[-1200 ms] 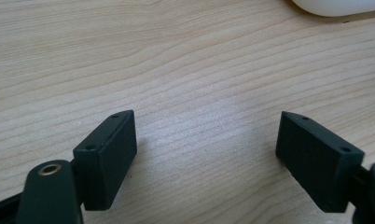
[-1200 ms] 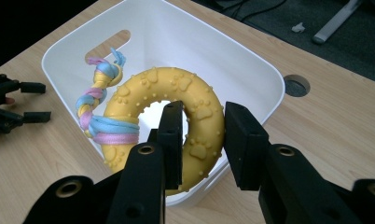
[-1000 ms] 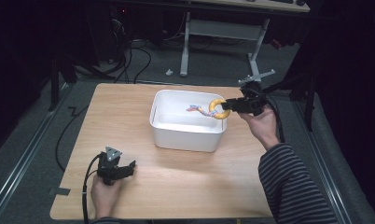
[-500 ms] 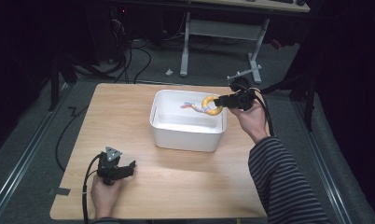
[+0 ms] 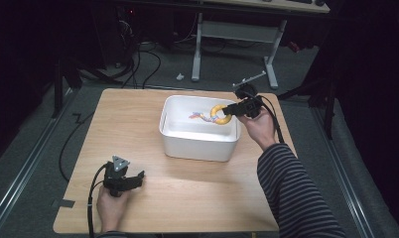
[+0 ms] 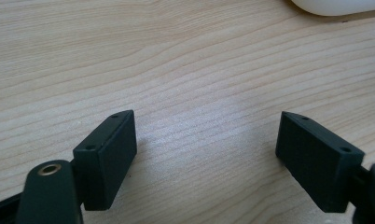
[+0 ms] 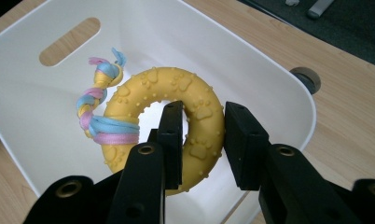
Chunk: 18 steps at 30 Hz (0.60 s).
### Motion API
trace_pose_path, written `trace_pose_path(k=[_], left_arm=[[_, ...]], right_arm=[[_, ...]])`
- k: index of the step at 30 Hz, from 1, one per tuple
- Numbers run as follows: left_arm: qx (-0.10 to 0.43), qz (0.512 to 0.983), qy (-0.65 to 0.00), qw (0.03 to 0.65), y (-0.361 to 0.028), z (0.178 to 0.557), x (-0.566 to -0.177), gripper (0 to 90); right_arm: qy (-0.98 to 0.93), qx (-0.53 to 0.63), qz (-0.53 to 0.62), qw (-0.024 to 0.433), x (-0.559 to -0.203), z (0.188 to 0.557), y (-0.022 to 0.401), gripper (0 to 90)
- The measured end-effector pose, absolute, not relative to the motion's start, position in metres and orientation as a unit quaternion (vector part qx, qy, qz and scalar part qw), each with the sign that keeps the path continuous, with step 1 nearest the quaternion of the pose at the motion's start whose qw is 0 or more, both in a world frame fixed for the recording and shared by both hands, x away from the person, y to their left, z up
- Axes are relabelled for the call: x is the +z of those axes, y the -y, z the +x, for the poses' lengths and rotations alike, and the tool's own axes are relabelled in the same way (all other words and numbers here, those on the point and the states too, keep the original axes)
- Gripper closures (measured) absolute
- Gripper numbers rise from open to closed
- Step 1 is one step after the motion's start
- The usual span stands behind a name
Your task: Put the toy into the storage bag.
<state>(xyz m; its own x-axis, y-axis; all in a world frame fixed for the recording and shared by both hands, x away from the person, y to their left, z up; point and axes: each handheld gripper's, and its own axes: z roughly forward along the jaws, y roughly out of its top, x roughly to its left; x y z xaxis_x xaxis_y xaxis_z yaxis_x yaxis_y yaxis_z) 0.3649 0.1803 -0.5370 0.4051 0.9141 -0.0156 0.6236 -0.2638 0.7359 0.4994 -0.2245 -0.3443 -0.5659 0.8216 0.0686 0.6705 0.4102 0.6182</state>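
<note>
The wooden surface (image 5: 187, 198) carries a white bin (image 5: 197, 144) at its far middle. My right claw (image 7: 202, 135) is clamped on the yellow ring toy (image 7: 195, 116), rope tail (image 7: 99, 112) hanging, over the bin's right side. Letting go too close to the rim could bounce the ring out. My left claw (image 6: 206, 154) sits wide open, empty, near left.
</note>
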Motion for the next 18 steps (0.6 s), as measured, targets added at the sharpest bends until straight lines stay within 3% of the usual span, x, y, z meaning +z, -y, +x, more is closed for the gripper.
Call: trace_pose_path(k=[18], left_arm=[[0.213,0.766,-0.502,0.340,-0.180,0.365,-0.537,20.9]], right_arm=[[-0.844,0.279,0.445,0.112,-0.361,0.497,0.214,69.4]])
